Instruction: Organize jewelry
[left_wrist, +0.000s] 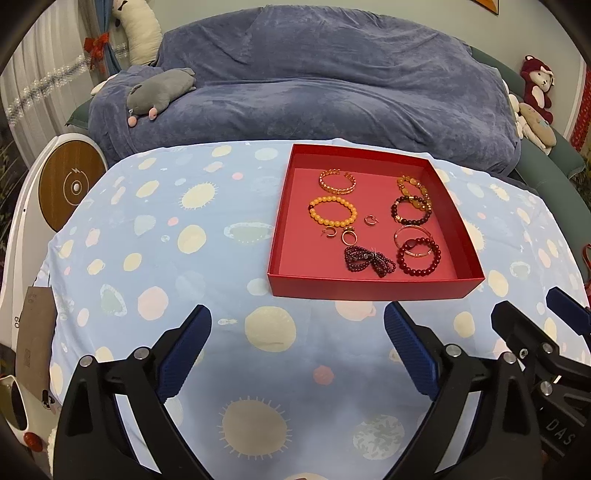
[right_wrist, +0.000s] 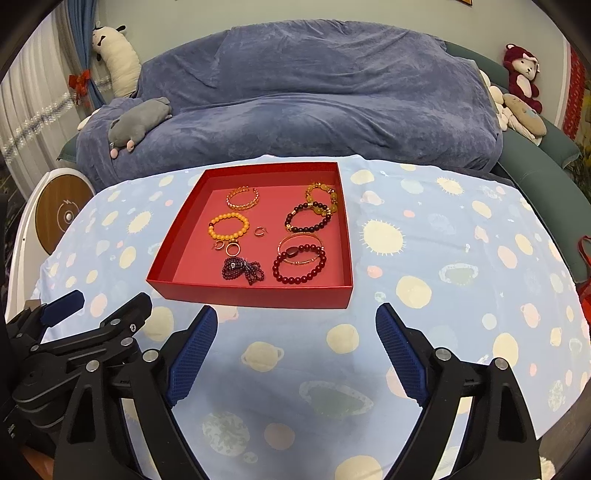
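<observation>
Resting on a light blue tablecloth (left_wrist: 155, 229) printed with planets and suns, a shallow red tray (left_wrist: 373, 286) is taken as the landmark for all positions below. Inside the tray, a gold chain bracelet (left_wrist: 337, 181) is seen toward the far left corner, with a yellow bead bracelet (left_wrist: 333, 211) just nearer than it. A yellow-and-gold bead bracelet (left_wrist: 414, 188) lies toward the far right corner and overlaps a dark bead bracelet (left_wrist: 410, 211). A thin gold bangle (left_wrist: 413, 236) is overlapped by a dark red bead bracelet (left_wrist: 419, 257) near the front right corner. A bunched purple bead strand (left_wrist: 368, 260) is noted near the front wall, middle. Three small gold rings or hoops are recorded around the tray's centre: one ring (left_wrist: 370, 220), a second (left_wrist: 348, 236), and a hoop (left_wrist: 330, 232).

The left gripper (left_wrist: 297, 325) is held in front of the tray, above the cloth, fingers spread wide and holding nothing. The right gripper (right_wrist: 295, 325) is likewise placed before the tray's front wall, fingers wide apart and holding nothing. Both are clear of the tray.

Behind the tray, a sofa under a blue cover (right_wrist: 314, 92) is observed, with a grey plush toy (right_wrist: 138, 120) lying on it to the tray's far left. A round wooden disc (left_wrist: 70, 184) is seen to the tray's left.
</observation>
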